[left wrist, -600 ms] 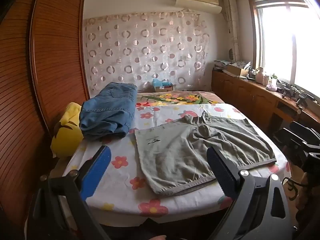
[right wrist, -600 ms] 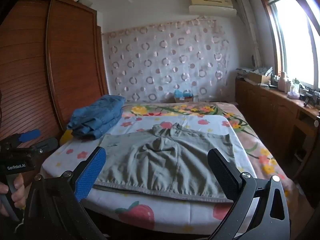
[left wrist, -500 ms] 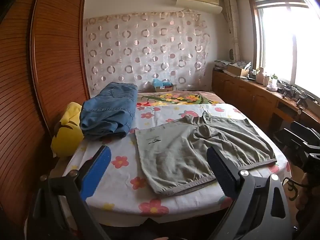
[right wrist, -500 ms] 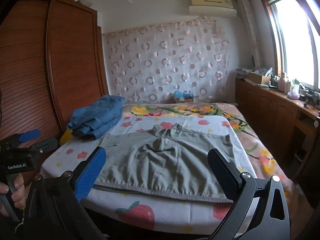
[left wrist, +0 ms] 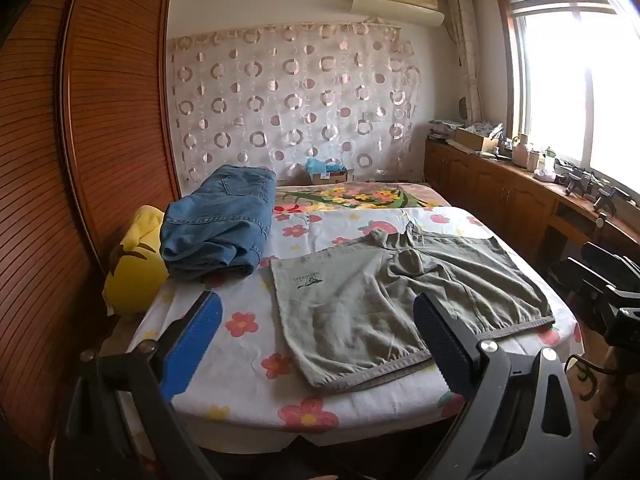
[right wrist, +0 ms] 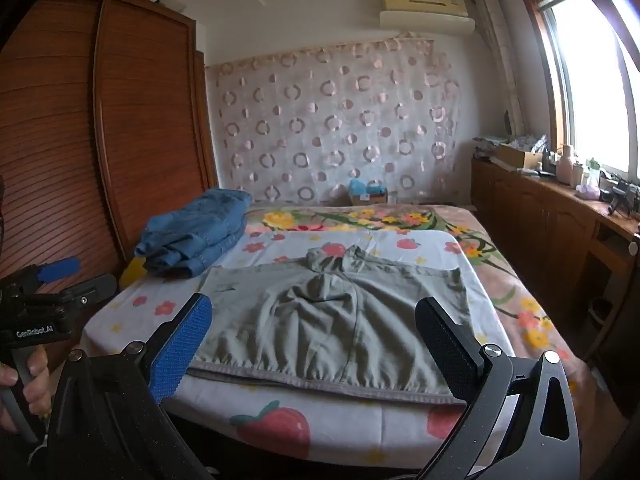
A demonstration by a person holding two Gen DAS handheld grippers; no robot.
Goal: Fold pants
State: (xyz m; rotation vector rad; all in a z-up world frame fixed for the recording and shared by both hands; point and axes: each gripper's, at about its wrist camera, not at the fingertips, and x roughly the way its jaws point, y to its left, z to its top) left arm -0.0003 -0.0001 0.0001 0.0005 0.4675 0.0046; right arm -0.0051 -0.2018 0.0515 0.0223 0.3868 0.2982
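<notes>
Grey-green pants [left wrist: 404, 300]: spread flat on the near half of the bed [left wrist: 248, 364], waistband toward the foot edge, fly and legs toward the far wall; cloth rumpled around the crotch seam; a small dark logo near the left edge in the left wrist view.
Bed cover: white sheet printed with red and yellow flowers and strawberries, laid over a flowered blanket that shows at the far end.
Blue jeans [left wrist: 222, 226]: folded stack on the bed's far-left part, just beside the pants' far-left corner, apart from it.
Yellow cushion [left wrist: 134, 272]: wedged between the jeans and the wooden wardrobe [left wrist: 100, 128], partly under the jeans.
Left hand-held gripper [left wrist: 316, 344]: fingers spread wide, nothing between them; held off the foot of the bed, clear of the cloth, tilted slightly down; also seen at the left edge of the right wrist view, its handle in a person's hand [right wrist: 30, 376].
Right hand-held gripper [right wrist: 314, 346]: fingers spread wide, empty; held off the foot edge facing the waistband, not touching it.
Back wall: curtain [right wrist: 340, 128] with ring pattern; air conditioner [right wrist: 426, 12] above.
Right side: wooden worktop [left wrist: 536, 192] under the window, carrying bottles and boxes.
</notes>
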